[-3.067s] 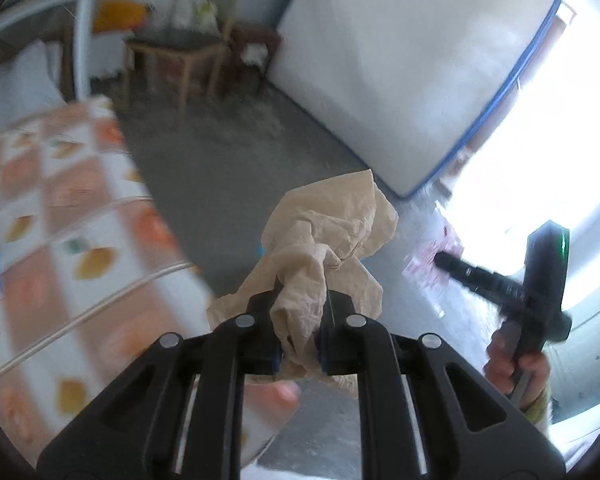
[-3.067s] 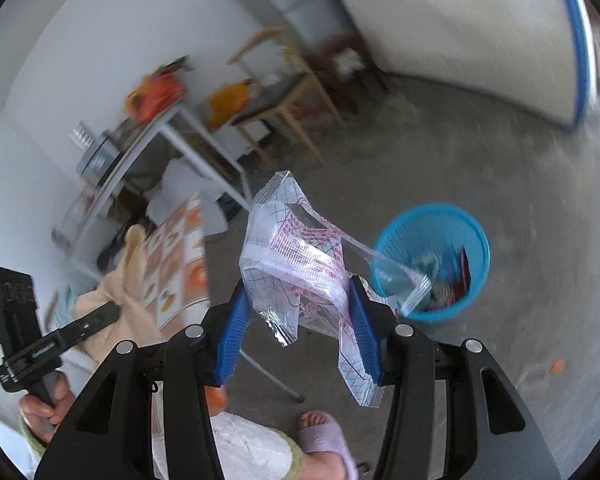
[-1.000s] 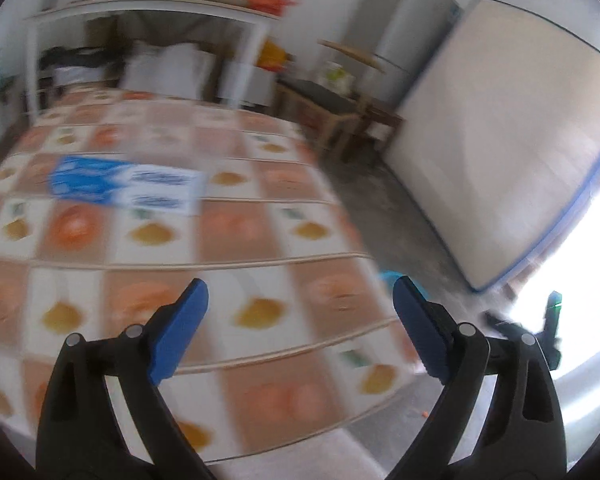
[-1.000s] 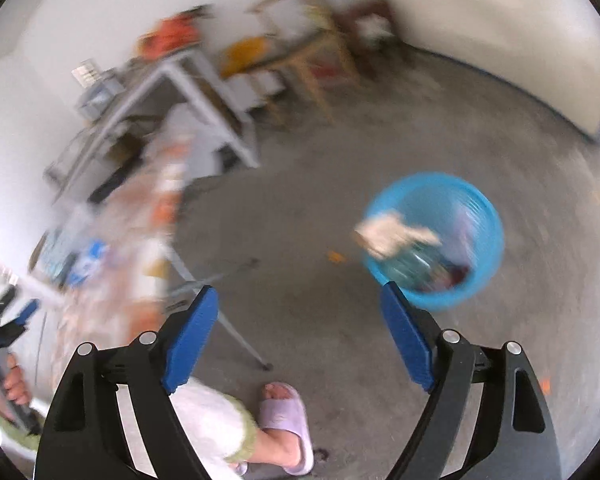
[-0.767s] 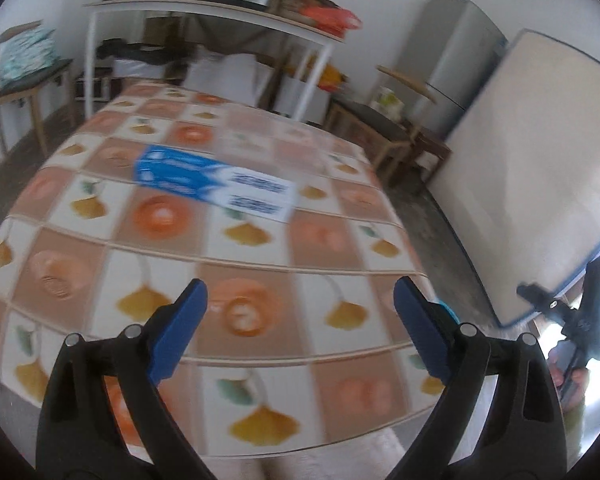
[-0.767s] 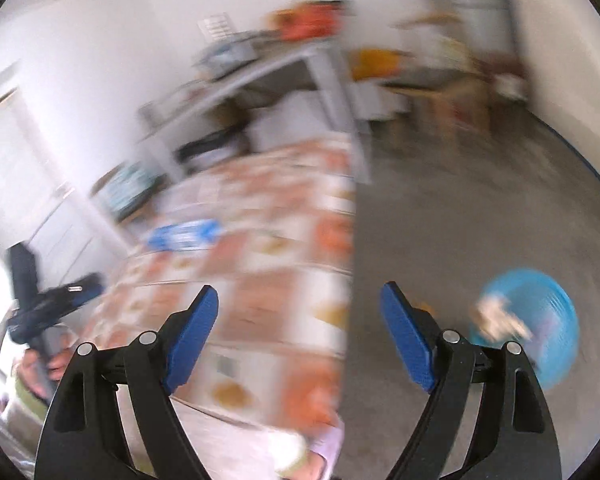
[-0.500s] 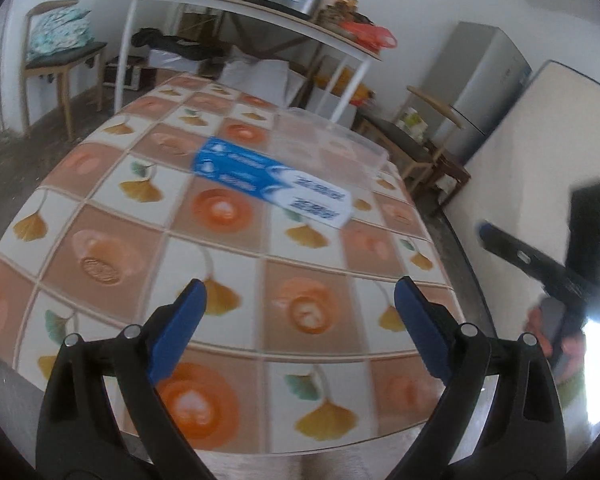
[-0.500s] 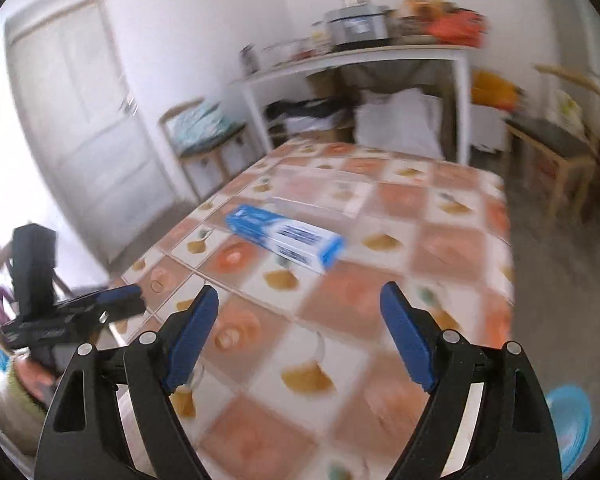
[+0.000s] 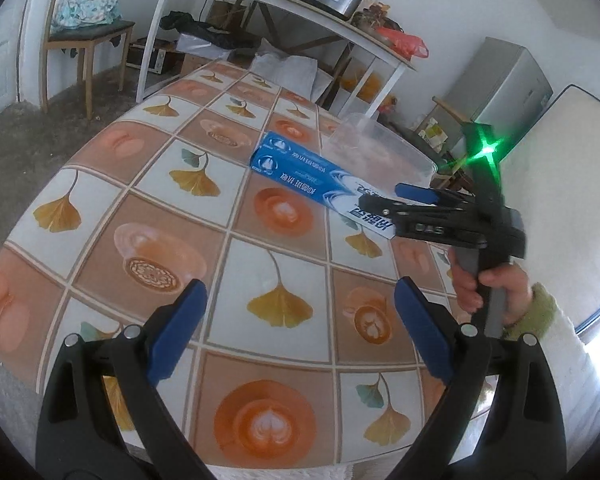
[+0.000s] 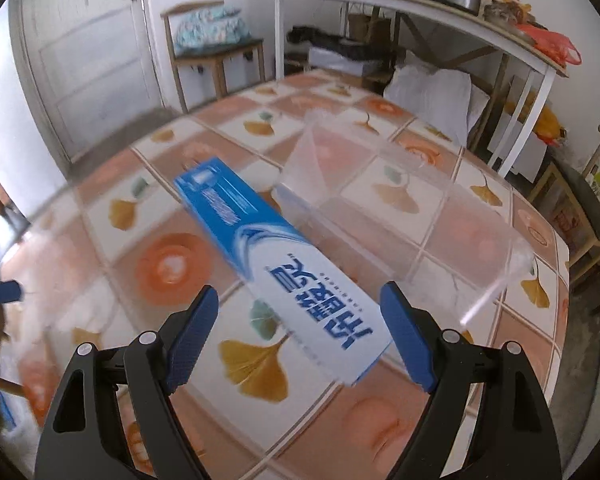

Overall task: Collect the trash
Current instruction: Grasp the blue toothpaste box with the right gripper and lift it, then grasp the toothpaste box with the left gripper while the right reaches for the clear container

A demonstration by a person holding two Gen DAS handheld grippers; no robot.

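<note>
The blue toothpaste box (image 10: pixel 284 264) lies flat on the tiled surface (image 10: pixel 260 364), running from far left to near right in the right wrist view. A clear plastic container (image 10: pixel 400 216) lies just beside it on the right; whether the two touch cannot be told.

Right gripper (image 10: pixel 300 338): fingers wide apart, nothing between the pads. It hangs over the near end of the box, which shows between the two fingers.

Left gripper (image 9: pixel 298 328): fingers wide apart, empty, over bare surface well short of the box.

Handling judgement:
- The box is thin printed card, probably light and possibly empty. It should crush under hard pressure.
- The glossy faces may slip against the pads.
- Take hold across the narrow width near the near end, pads on the two long side faces.
- The clear container looks thin-walled, light and smooth. It will likely skid if the far finger brushes it.
</note>
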